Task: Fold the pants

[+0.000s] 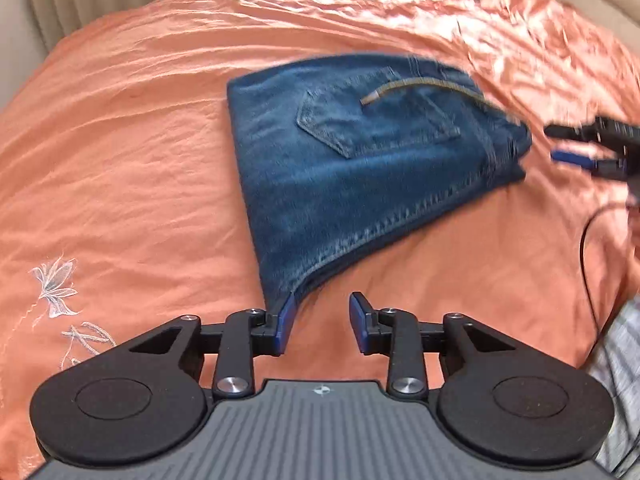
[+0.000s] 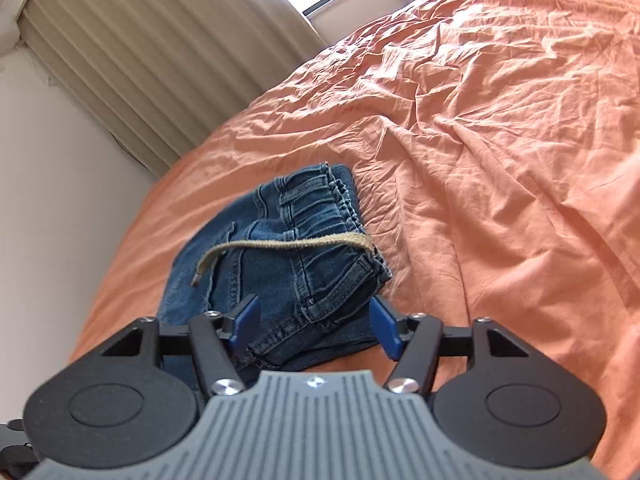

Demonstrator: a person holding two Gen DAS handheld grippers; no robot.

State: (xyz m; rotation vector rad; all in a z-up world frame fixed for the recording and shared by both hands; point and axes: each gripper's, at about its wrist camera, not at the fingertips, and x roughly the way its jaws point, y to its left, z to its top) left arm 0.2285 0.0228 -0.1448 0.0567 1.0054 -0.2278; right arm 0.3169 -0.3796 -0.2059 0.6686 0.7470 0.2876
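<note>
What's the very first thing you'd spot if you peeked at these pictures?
A folded pair of blue denim jeans lies in the middle of a wrinkled orange bedsheet, with a tan cord trailing across its top. The black left gripper and the right gripper stand open beside the jeans.

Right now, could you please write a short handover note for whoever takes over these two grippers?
Left gripper: open, empty, at the near corner of the jeans.
Right gripper: open, jaws either side of the waistband end, pads not pressing.
Jeans: folded into a compact stack on the orange bedspread; tan drawstring lies loose across the top.
Done: folding appears complete.
Left: perhaps tuck the drawstring and square up the edges.
</note>
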